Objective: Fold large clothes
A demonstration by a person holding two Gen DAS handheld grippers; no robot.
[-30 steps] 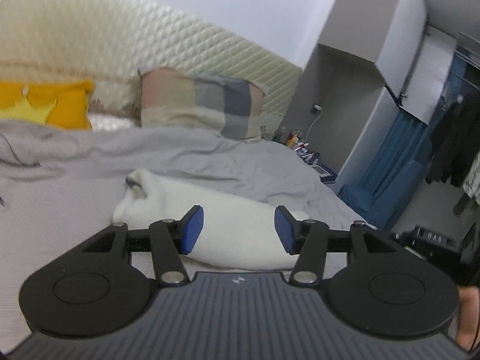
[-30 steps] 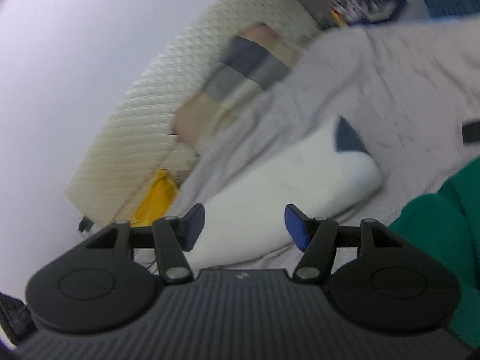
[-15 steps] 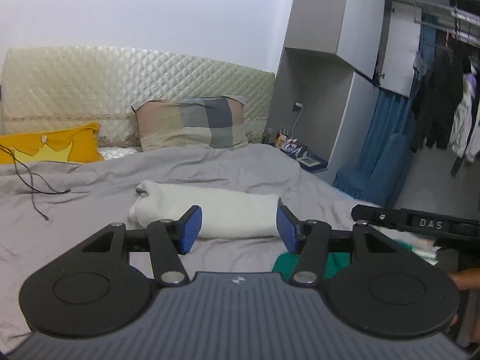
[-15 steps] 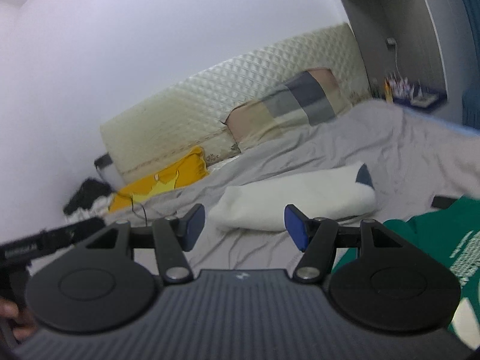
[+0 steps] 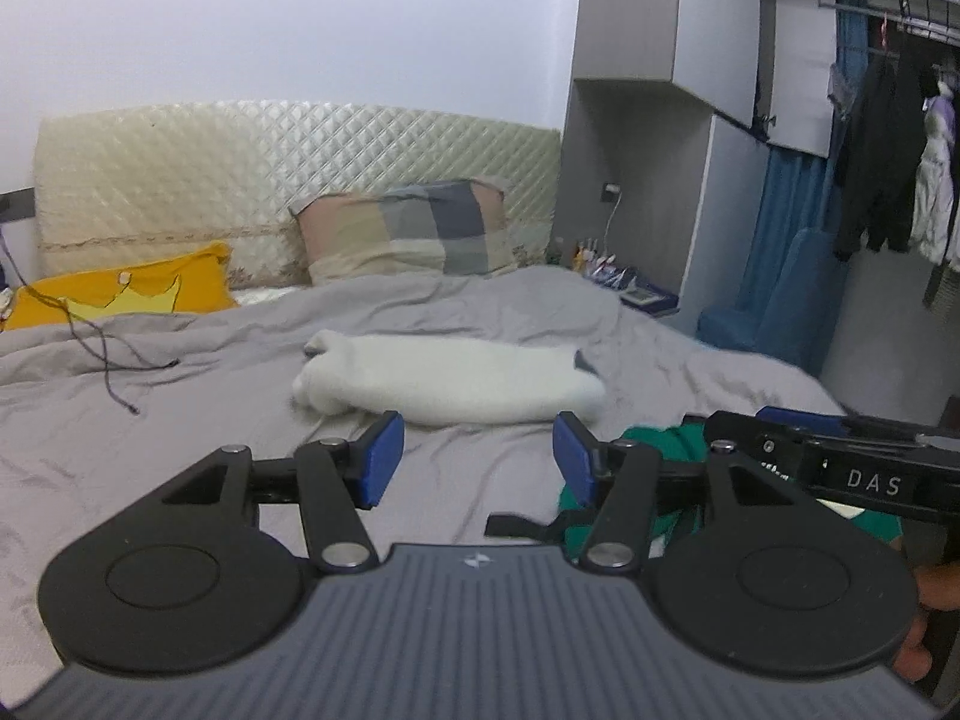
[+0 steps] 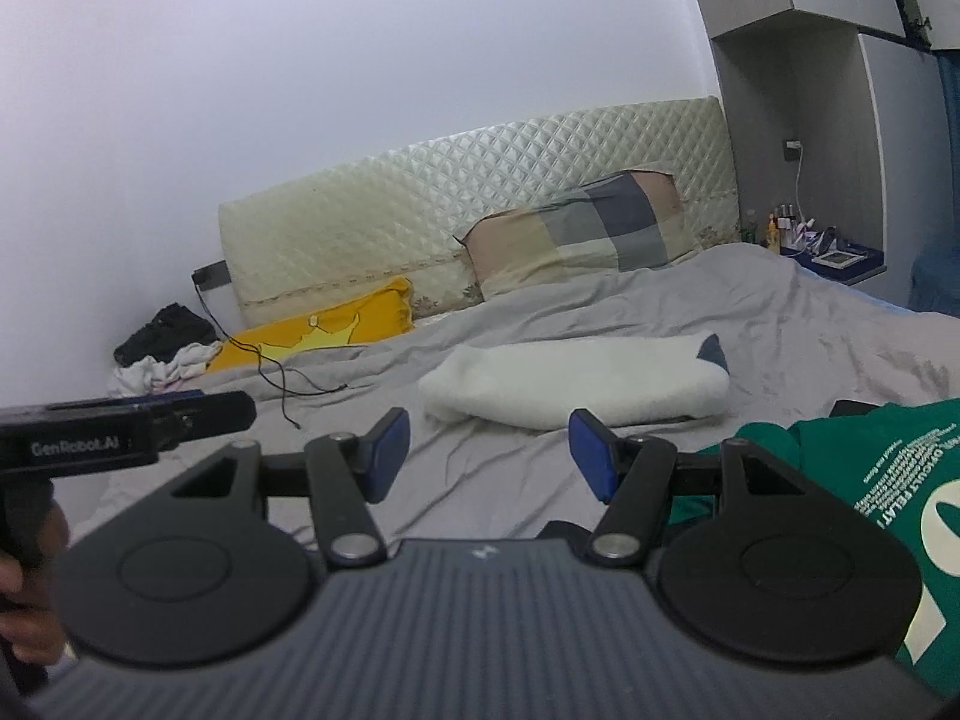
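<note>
Claws are held side by side above the near part of a bed (image 5: pixel 180 420), both tipped slightly downward toward the headboard (image 5: pixel 240 180). The left claw (image 5: pixel 474 459) is kept roughly level, its blue pads parted to a moderate gap with nothing between them; only grey sheet is seen through the gap. The right claw (image 6: pixel 489 456) is carried the same way, its pads likewise parted and holding nothing. In the left wrist view the right claw's black body is seen at the right edge, with fingers of the hand that carries it below it. In the right wrist view the left claw's body is seen at the left edge, gripped by a hand (image 6: pixel 24 576).

A folded white garment (image 5: pixel 456 384) lies across the middle of the bed, beyond both claws and apart from them. A green garment (image 6: pixel 870 480) with white lettering is spread at the near right of the bed, partly under the right claw's body.

Open sheet is left between the claws and the white garment, and to the left of it, where a thin black cable (image 5: pixel 108 360) trails. The bed's right edge is bordered by a bedside shelf (image 5: pixel 642 300) and a blue curtain (image 5: pixel 780 252). A checked pillow (image 5: pixel 408 228) and a yellow pillow (image 5: pixel 126 294) are set against the headboard.
</note>
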